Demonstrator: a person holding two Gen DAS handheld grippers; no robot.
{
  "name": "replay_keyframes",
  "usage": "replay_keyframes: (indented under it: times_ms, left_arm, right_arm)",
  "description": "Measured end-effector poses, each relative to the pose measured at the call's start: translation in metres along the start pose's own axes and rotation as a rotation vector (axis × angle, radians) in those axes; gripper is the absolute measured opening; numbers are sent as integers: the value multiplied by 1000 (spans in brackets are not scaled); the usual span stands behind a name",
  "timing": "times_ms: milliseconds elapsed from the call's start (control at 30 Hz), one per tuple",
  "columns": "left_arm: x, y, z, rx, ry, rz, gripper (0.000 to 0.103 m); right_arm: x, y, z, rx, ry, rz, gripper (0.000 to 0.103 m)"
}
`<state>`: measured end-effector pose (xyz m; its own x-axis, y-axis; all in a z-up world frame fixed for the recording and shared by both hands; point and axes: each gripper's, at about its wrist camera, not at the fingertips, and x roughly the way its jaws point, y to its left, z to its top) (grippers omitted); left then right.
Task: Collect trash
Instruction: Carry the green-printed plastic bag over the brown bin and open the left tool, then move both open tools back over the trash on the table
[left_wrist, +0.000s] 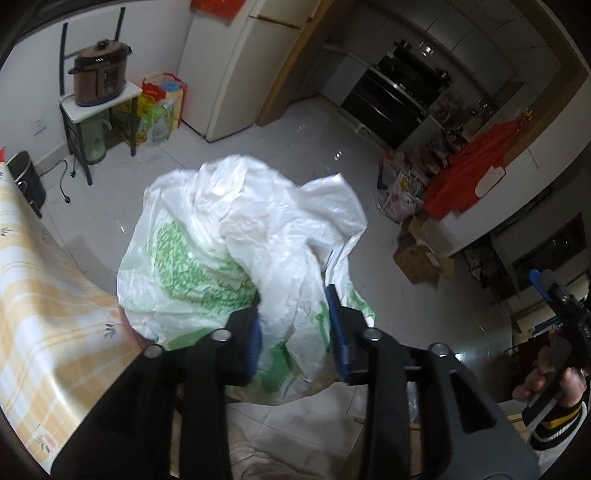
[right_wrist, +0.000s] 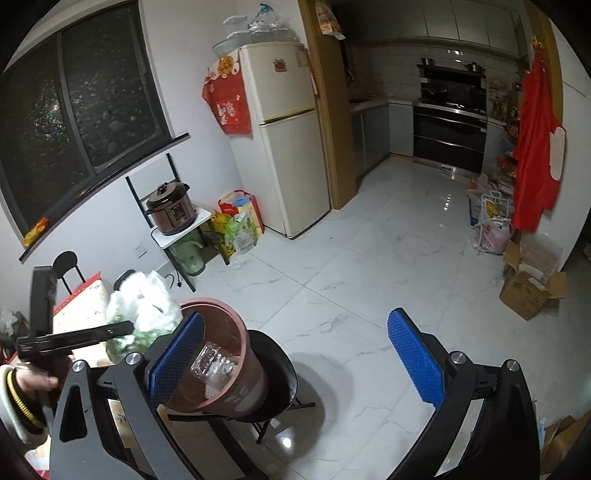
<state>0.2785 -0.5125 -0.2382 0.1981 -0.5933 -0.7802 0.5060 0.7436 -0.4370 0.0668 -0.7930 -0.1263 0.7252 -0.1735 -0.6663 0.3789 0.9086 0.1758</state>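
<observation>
My left gripper (left_wrist: 297, 332) is shut on a crumpled white plastic bag with green print (left_wrist: 236, 243) and holds it in the air beside the table. In the right wrist view the same bag (right_wrist: 144, 314) hangs from the left gripper (right_wrist: 127, 328) just left of a brown trash bin (right_wrist: 225, 358). The bin stands on a black round stool (right_wrist: 280, 373) and holds clear plastic packaging (right_wrist: 214, 369). My right gripper (right_wrist: 299, 363) is open and empty, its left pad in front of the bin's rim. It also shows at the right edge of the left wrist view (left_wrist: 550, 288).
A table with a yellow checked cloth (left_wrist: 40, 306) lies at the left. A fridge (right_wrist: 284, 147), a small rack with a brown pressure cooker (right_wrist: 171, 208) and bags stand by the wall. Cardboard boxes (right_wrist: 528, 291) sit at the right. White tile floor (right_wrist: 369, 277) spreads between.
</observation>
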Motion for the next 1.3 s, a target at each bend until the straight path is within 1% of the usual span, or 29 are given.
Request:
replay_keyframes:
  times_ms: [33,100,167,200,233,333,433,500,567,667,700,733,800,833,900,1000,1067,1100,1133,1233,1300]
  left_arm:
    - [6,1,3,2,6,-3,53]
    - [12,1,7,-3,7,-10,59]
    - [12,3,11,-26,-3,-30,68]
    - [11,3,12,-33,-11,-38,75]
    - [5,4,13,-39,-30,-53,79]
    - [-8,3,15,-25,-53,-73,83]
    - [-14,-1,19,-12,-47,-77,85]
    - [-11,-6,22,-4,-11,-86,87]
    - [-4,-8,28,2,15,-64,87]
    - [4,-14,35,12,54,-58,87]
    - [6,-15,35,11,62,-54,88]
    - [11,-15,38,7,87,-56,92]
    - [22,-15,40,-7,146,-47,94]
    - [30,-12,43,-23,187,-30,94]
    - [40,-6,47,-62,219,-2,94]
    - [51,-1,49,-112,270,-7,94]
    - [58,2,47,-130,303,6,94]
    - [58,3,47,-131,308,19,94]
    - [55,3,48,-130,294,31,94]
    - [42,-1,50,-121,239,29,94]
    - [26,-6,51,-92,199,40,94]
  right_arm:
    - [1,-1,-1,3,2,-3,98]
    - [2,-3,-1,6,5,-4,98]
    - [2,-3,-1,6,3,0,98]
    - [2,-1,0,5,3,5,98]
    - [2,1,1,4,2,9,98]
    - [4,8,2,-8,1,31,98]
    - [6,16,3,-21,1,53,98]
    - [6,22,3,-27,0,71,98]
    - [5,26,3,-33,-1,83,98]
    - [2,28,2,-36,-3,90,98]
    - [-1,27,1,-33,-3,90,98]
    - [-1,25,0,-30,-3,89,98]
    - [-5,20,-1,-20,-5,83,98]
    - [-6,17,-2,-13,-8,80,98]
    - [-10,12,-3,1,-12,74,98]
    - [-15,4,-6,15,-17,65,98]
    - [-17,0,-7,21,-19,60,98]
    - [-18,-3,-6,26,-22,58,98]
    - [-19,-4,-6,30,-24,57,98]
    - [-21,-7,-5,39,-28,58,98]
    - [-21,-7,-4,36,-29,61,98]
